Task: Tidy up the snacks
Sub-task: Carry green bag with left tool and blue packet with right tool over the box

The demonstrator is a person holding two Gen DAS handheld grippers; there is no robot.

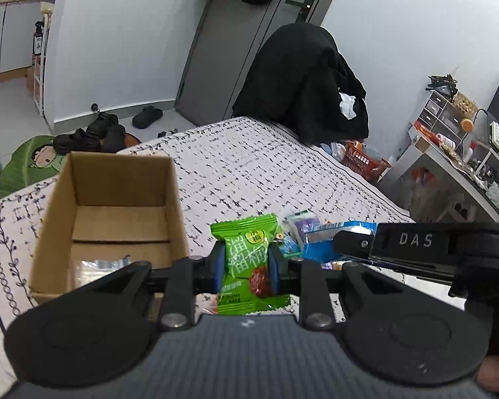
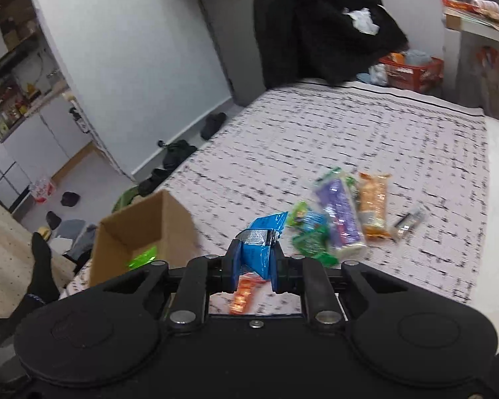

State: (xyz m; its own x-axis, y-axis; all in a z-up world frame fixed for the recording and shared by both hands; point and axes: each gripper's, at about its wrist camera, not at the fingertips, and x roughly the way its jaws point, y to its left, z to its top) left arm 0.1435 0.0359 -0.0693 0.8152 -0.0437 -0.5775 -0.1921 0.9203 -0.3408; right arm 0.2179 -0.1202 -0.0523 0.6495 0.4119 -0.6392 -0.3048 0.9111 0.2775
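My left gripper [image 1: 246, 262] is shut on a green plum-candy packet [image 1: 248, 259], held upright above the bed to the right of an open cardboard box [image 1: 116, 179]. A clear wrapper lies in the box bottom [image 1: 99, 264]. My right gripper [image 2: 254, 259] is shut on a blue snack packet [image 2: 261, 249], above the bed and right of the box [image 2: 143, 229], which holds a green packet [image 2: 143, 257]. The right gripper also shows in the left wrist view [image 1: 415, 246]. A pile of snacks lies on the bed: purple [image 2: 339, 219], orange [image 2: 372, 202], green [image 2: 312, 242].
The patterned bedspread [image 2: 349, 126] stretches ahead. A black coat [image 1: 302, 79] covers a chair at the bed's far end, next to a red basket [image 1: 362, 159]. Shoes [image 1: 93, 134] lie on the floor left. A cluttered desk [image 1: 455, 156] stands at the right.
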